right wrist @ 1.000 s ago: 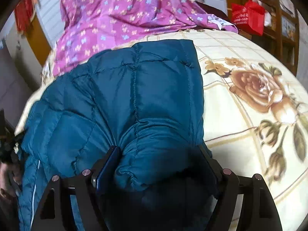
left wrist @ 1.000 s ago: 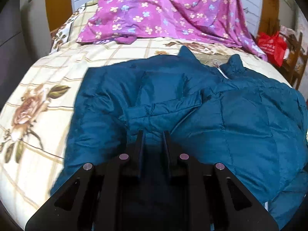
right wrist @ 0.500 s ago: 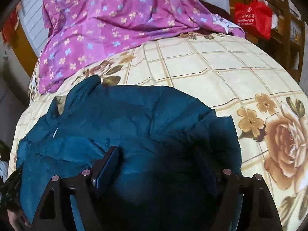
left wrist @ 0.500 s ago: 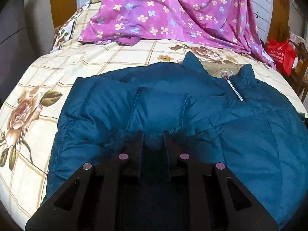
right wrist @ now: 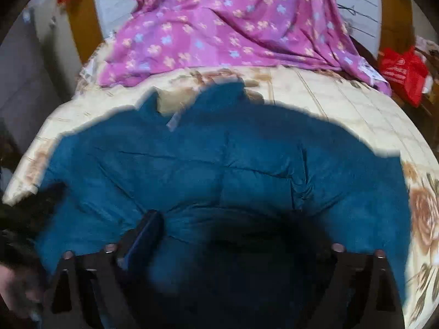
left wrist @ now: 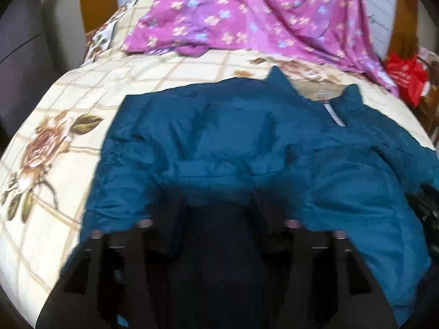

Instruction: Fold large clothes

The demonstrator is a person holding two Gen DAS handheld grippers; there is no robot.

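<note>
Left claw (left wrist: 219, 205): lying low at 6 o'clock, jaws spread, jacket (left wrist: 247, 142) bunching between them.
Right claw (right wrist: 233, 233): lying low at 6 o'clock, gaping wide around jacket (right wrist: 219, 170) fabric.

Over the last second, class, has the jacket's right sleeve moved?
Yes. In the right wrist view the jacket no longer rises toward the purple sheet; it now lies lower on the bedspread.

1 blue jacket (left wrist: 247, 148) in the middle, 1 purple flower sheet (left wrist: 260, 13) at 12 o'clock, 1 red bag (left wrist: 406, 78) at 2 o'clock, 2 grippers.
</note>
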